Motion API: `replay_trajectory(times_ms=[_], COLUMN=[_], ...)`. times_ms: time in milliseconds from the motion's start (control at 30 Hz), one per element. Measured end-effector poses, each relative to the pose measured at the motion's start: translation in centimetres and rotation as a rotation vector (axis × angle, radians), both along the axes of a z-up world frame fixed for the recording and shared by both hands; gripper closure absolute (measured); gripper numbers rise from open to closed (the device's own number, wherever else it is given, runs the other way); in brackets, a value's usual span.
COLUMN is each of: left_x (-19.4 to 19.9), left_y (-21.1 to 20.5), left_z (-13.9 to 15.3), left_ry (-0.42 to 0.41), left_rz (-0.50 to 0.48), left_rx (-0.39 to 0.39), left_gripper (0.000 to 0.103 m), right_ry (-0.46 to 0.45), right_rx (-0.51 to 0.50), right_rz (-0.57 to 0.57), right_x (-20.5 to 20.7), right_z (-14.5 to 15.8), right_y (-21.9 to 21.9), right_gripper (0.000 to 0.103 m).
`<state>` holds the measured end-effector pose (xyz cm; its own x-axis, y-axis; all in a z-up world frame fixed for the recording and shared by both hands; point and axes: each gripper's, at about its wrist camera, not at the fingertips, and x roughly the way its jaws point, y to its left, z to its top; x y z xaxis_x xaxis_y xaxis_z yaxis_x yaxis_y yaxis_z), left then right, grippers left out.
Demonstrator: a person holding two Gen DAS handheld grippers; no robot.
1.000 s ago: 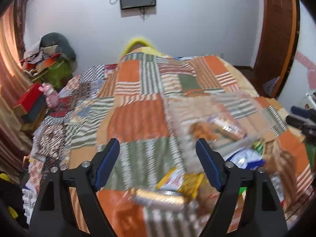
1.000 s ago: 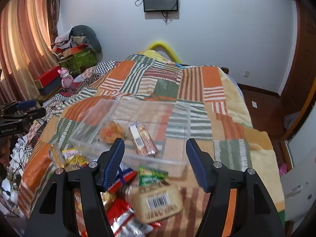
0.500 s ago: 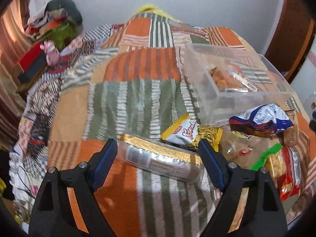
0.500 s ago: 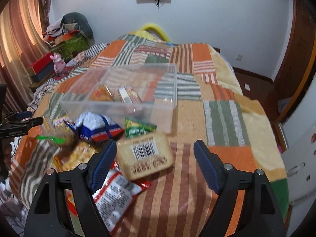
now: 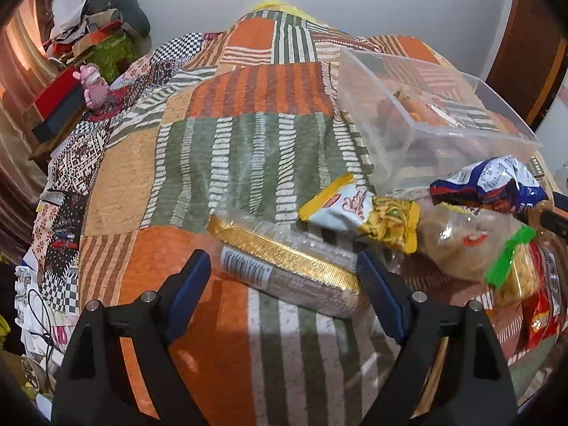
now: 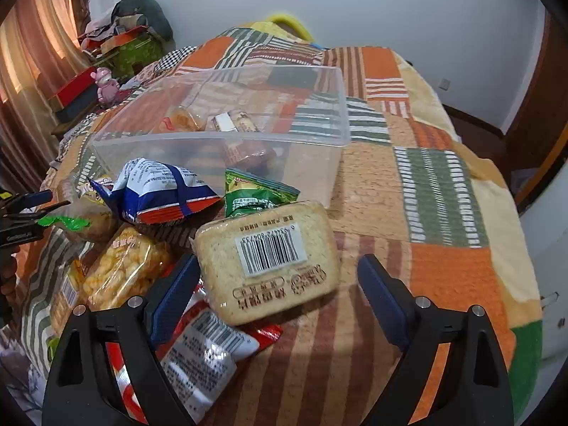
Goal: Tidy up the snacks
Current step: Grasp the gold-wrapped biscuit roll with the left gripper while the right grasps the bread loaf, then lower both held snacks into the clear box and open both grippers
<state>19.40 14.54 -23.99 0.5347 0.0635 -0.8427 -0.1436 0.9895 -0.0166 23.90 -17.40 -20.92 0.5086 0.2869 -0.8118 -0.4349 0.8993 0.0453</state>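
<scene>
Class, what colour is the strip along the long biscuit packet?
Gold, clearest in the left wrist view: biscuit packet.

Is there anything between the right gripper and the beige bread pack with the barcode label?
Nothing visible. The right gripper, jaws opening, has the beige bread pack with the barcode label lying uncovered between its fingers, on top of a red and silver snack packet. Neither pad presses on it.

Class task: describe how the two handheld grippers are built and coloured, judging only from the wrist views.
Left gripper and right gripper look alike: black angular frames with triangular cut-outs, silver round bolt heads at the joints, and dark blue textured pads lining the jaws. No cables or sleeves show.
</scene>
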Motion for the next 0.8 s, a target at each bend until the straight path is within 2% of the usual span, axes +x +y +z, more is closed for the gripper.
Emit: replay_trajectory(times_ms=[267, 367, 533, 667, 800], left_x=[1.5, 2.6, 2.7, 1.8, 0.5], left_y=[0.4, -0.2, 0.0, -0.2, 0.4], left_z=[-1.1, -2.4, -2.8, -2.7, -2.3], left_ry=[0.033, 0.071, 0.065, 0.063, 0.055], left_rz=[0.061, 0.083, 0.091, 0.061, 0.054], left_rx=[-0.091, -0.099, -0.103, -0.038, -0.041], left_gripper=[0.016, 0.016, 0.02, 0.046, 0.06], right_ry=[0.006, 0.011, 0.005, 0.005, -0.002], right_rx=[-0.011, -0.015, -0.005, 0.015, 0.03], right_rz=[0.013, 0.014, 0.029, 0.047, 0.043], right_x=[0.7, 0.9, 0.9, 1.0, 0.8], right_z=[-0.8, -1.0, -1.1, -1.1, -1.0], right_y=[0.6, 0.6, 0.5, 0.6, 0.5], right_gripper=[0.013, 0.013, 0.015, 0.021, 0.023])
